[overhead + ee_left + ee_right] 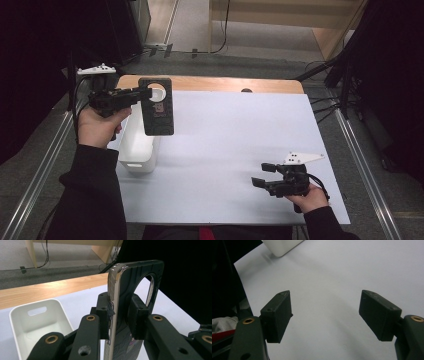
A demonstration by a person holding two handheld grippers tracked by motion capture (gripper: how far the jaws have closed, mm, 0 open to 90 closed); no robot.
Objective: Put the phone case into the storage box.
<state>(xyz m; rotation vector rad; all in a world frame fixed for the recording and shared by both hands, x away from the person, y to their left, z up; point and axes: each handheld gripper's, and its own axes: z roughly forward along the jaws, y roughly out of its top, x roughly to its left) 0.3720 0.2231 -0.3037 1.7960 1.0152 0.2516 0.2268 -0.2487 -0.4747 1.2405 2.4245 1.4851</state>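
A black phone case with a round camera hole hangs upright in the air over the right rim of a white bin. My left gripper is shut on its upper edge. In the left gripper view the case stands edge-on between the two pads, with the empty white bin below and to the left. My right gripper rests low near the table's front right, jaws spread wide, and in the right gripper view nothing lies between them.
A white sheet covers most of the wooden table. The bin's corner shows at the top of the right gripper view. Black curtains stand at both sides, and cables lie on the floor behind the table.
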